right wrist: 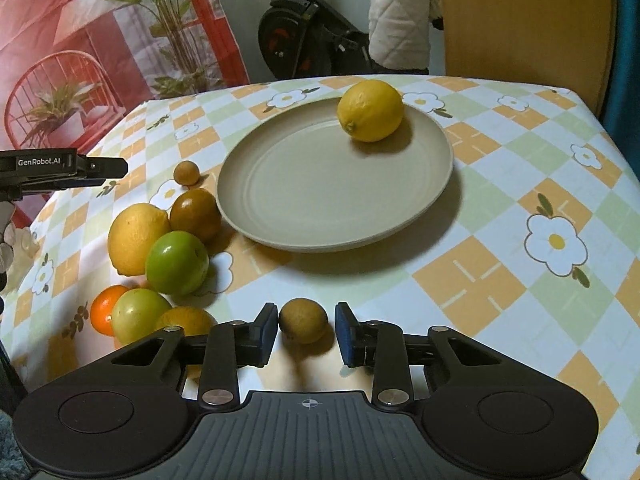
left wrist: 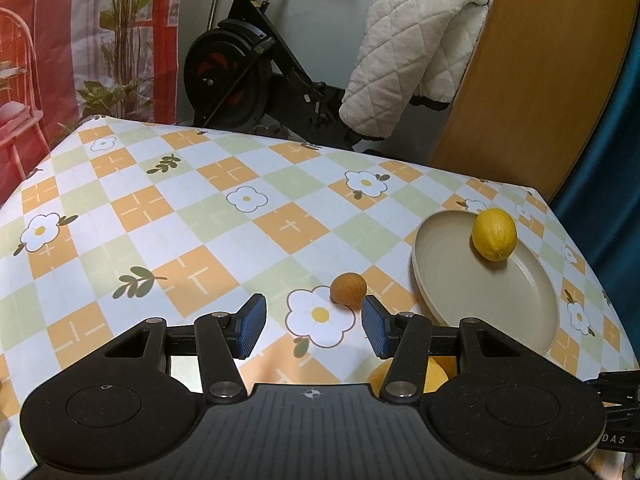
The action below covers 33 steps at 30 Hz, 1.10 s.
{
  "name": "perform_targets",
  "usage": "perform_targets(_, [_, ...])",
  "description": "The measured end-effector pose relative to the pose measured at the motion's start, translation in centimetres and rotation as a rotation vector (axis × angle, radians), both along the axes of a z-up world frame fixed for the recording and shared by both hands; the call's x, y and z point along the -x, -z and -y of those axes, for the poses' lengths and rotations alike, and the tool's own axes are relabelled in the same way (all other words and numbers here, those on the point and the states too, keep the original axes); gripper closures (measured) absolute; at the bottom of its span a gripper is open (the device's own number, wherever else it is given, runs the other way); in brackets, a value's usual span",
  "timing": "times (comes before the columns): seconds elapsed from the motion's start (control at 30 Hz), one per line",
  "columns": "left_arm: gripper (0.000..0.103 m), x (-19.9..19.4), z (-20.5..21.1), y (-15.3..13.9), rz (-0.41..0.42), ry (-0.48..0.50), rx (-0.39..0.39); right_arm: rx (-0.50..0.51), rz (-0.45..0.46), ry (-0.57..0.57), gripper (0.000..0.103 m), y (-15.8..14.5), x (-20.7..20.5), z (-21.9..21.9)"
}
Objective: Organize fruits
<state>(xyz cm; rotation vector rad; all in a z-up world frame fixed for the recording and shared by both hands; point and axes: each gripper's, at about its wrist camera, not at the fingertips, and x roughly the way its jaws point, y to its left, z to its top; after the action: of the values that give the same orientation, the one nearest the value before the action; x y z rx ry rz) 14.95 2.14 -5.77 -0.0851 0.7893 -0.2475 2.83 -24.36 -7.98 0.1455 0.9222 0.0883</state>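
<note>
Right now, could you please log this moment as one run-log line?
plate: one lemon | right gripper: open around small brown fruit | left gripper: open, empty | fruit pile: on table

Fruit on and beside a beige plate

A round beige plate (right wrist: 304,200) sits flat on the table, bare but for a yellow lemon (right wrist: 370,111) lying on its far side, nub end toward the camera. Left of the plate's rim lie a small brown fruit (right wrist: 186,172), a larger glossy brown fruit (right wrist: 196,214) just beside the rim, a second lemon (right wrist: 136,238) and a green apple (right wrist: 177,263) touching each other. Nearer are an orange (right wrist: 103,310), a pale green apple (right wrist: 138,316) and another orange fruit (right wrist: 186,320), partly hidden. A small brown fruit (right wrist: 303,320) rests apart, in front of the plate.
</note>
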Motion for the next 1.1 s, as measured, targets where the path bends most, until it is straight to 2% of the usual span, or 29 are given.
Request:
perform_targets(0.23, [0.048,0.2,0.1,0.1,-0.002,0.002,0.000,0.023,0.021,0.002,0.078,-0.3,0.1,-0.1])
perform_targets(0.53, [0.048,-0.2,-0.1,-0.2,0.003,0.002,0.015,0.087,0.113,0.004,0.079,-2.8,-0.1,0.1])
perform_targets(0.8, [0.048,-1.9,-0.1,-1.5,0.047,0.002,0.000,0.150,0.205,-0.008,0.079,-5.1,-2.8,0.3])
perform_targets(0.9, [0.048,-2.8,0.2,-1.7,0.067,0.008,-0.020,0.143,0.240,0.006,0.079,-5.7,-4.1,0.9])
perform_targets(1.1, [0.050,-4.9,1.7,0.2,0.024,0.069,-0.050,0.127,0.254,0.041,0.079,-5.4,-6.0,1.8])
